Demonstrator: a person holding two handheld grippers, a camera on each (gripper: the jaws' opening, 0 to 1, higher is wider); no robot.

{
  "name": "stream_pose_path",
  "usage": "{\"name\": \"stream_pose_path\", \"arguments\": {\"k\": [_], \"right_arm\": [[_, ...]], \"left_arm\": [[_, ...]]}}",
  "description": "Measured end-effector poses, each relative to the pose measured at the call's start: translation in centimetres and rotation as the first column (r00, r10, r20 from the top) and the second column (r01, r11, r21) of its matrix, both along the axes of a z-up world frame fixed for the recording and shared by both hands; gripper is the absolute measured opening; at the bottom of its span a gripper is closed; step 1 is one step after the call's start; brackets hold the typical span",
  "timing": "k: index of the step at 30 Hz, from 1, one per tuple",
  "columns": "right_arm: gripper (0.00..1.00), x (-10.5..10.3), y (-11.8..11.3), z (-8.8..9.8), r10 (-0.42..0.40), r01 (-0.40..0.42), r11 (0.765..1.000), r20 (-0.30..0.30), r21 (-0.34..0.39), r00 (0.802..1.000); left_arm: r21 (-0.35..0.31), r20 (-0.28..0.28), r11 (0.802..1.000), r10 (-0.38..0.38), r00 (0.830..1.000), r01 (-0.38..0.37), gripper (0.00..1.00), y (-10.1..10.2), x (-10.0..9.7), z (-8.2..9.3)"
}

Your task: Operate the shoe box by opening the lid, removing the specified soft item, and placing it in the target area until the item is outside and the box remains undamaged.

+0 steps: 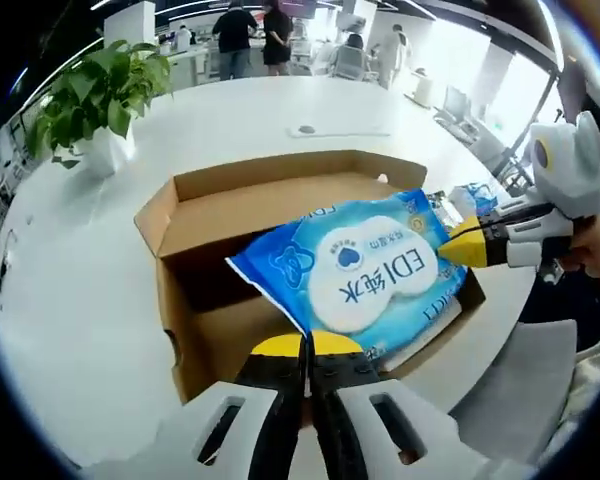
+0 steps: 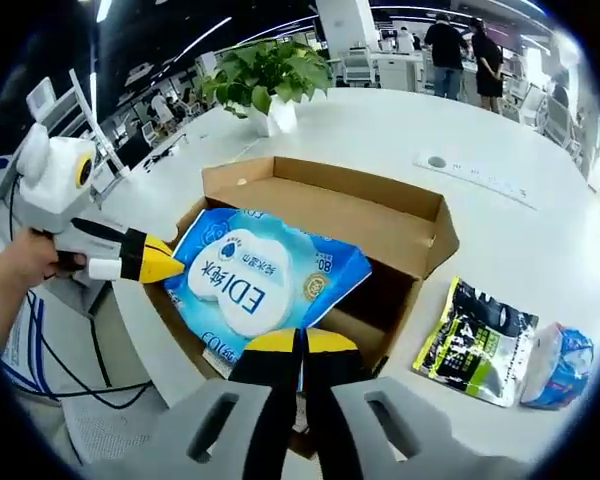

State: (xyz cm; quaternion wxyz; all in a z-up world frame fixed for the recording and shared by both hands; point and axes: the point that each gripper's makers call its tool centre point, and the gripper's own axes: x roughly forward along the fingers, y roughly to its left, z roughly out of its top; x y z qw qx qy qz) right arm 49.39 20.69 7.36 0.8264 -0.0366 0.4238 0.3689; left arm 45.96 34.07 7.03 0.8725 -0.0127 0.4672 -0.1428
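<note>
- My left tongs (image 1: 308, 352) are clenched on one edge of the blue wipes pack (image 1: 365, 270), jaws pressed together with the wrapper pinched just ahead of their tips.
- My right tongs (image 2: 302, 350) are clamped on the opposite edge of the same pack, so I hold it between both, stretched across the open shoe box (image 1: 220, 215) and slightly above its rim.
- As I judge it, the lid is already open and I am in the removal step: the pack is partly lifted but still over the box.
- Next I need to raise both tongs together, keep the pack level so it clears the cardboard walls without catching them, then carry it to the white table (image 2: 500, 230) beside the box.
- Count: one box, one blue pack in my grip.
- To the right of my right tongs, on the table, lie one dark packet (image 2: 475, 342) and one small blue packet (image 2: 560, 366).
- Beyond the box stands one potted plant (image 2: 265, 80).
</note>
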Motion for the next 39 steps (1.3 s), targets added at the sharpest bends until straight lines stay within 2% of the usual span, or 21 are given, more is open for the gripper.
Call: {"name": "stream_pose_path", "arguments": {"k": [11,18,39], "right_arm": [[0.0,0.0,-3.7,1.8,-0.033,0.033,0.999,0.018,-0.001,0.999],[0.0,0.4,-6.0,2.0,-0.043,0.043,0.999,0.021,-0.02,0.999],[0.0,1.1,-12.7,2.5,-0.103,0.103,0.994,0.013,-0.039,0.995]], "left_arm": [[-0.009,0.022,0.998,-0.067,0.998,0.067,0.0,-3.9,0.2,1.9],[-0.045,0.036,0.997,-0.064,0.997,0.066,0.0,-6.2,0.7,2.3],[-0.083,0.084,0.989,-0.113,0.99,0.119,0.0,-12.7,1.8,3.5]]}}
